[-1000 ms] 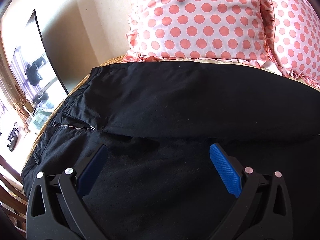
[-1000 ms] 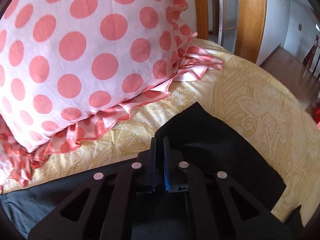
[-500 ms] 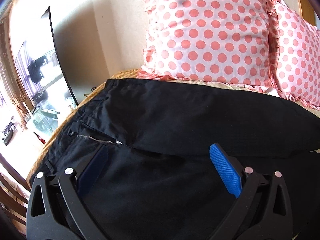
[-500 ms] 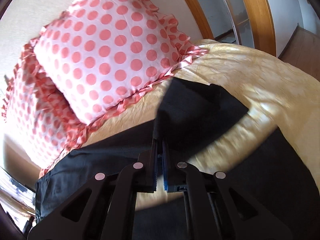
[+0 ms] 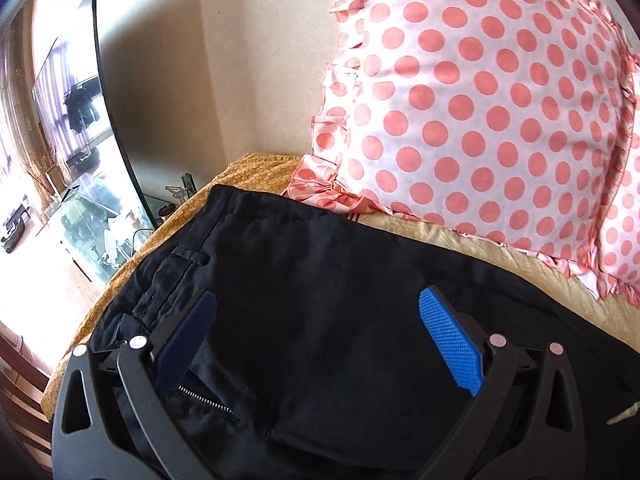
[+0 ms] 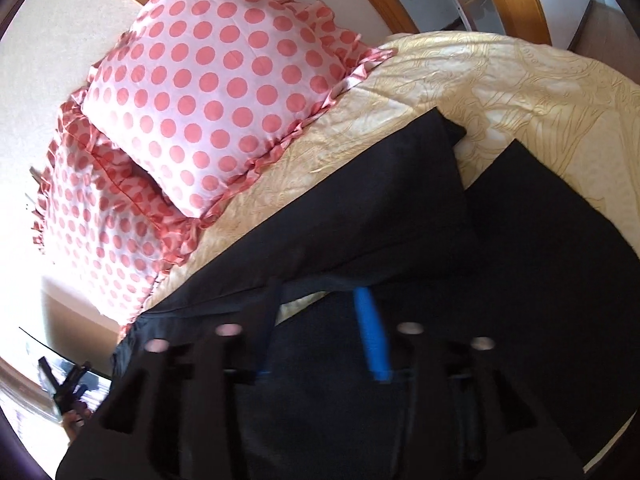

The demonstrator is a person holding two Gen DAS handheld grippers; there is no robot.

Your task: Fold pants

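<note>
Below, black pants (image 5: 340,320) under spread left tool (image 5: 316,336), right tool (image 6: 320,332) opening, leg fabric just beyond.

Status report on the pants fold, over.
Left gripper open above black pants, holding nothing. Right gripper jaws opening, pads off the cloth. One leg lies folded on the bedspread. Nothing in the way.

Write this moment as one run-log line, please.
task: fold pants | left gripper: open over black pants | right gripper: opening, nothing gripped | pant leg: lying on bed
</note>
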